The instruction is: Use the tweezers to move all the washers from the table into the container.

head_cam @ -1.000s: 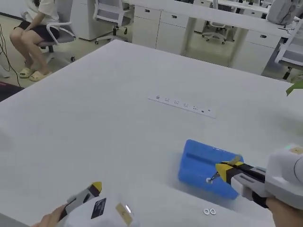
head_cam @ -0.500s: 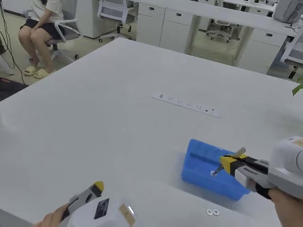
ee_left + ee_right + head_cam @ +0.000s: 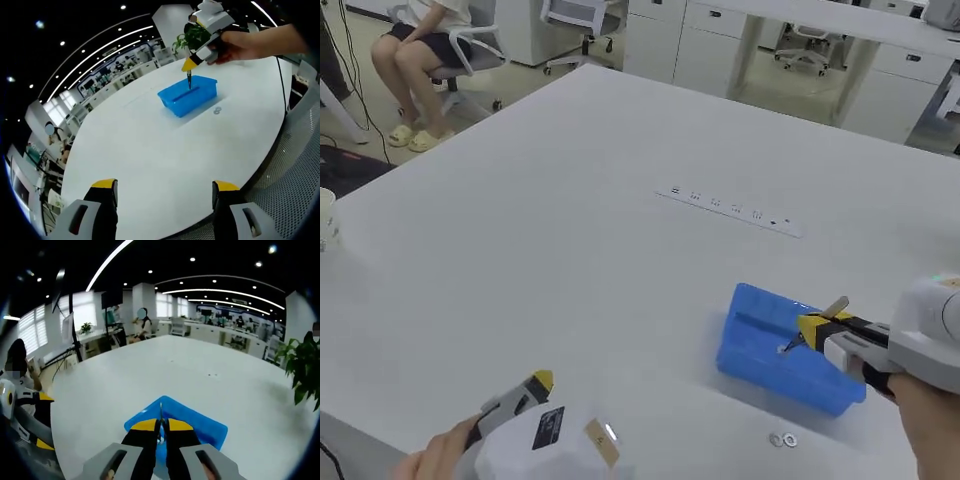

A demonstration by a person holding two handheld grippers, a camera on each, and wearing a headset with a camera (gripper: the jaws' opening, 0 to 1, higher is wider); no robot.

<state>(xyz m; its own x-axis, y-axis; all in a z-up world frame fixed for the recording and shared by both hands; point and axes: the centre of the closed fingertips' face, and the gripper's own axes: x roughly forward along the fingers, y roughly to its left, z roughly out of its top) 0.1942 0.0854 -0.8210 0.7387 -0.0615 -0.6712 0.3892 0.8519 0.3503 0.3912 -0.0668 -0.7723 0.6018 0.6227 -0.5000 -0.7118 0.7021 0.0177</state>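
Right gripper (image 3: 813, 329) clamps tweezers (image 3: 791, 344) over blue container (image 3: 745, 360); left gripper (image 3: 165, 186) gapes empty. We risk flicking remaining washers (image 3: 783, 440) off table (image 3: 570, 200).

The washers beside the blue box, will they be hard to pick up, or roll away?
Probably fiddly: the two washers look tiny and thin and seem to lie flat on the smooth table, so the tweezers may slip off them. Lying flat, they would likely slide rather than roll if nudged. Being so small, they are probably very light.
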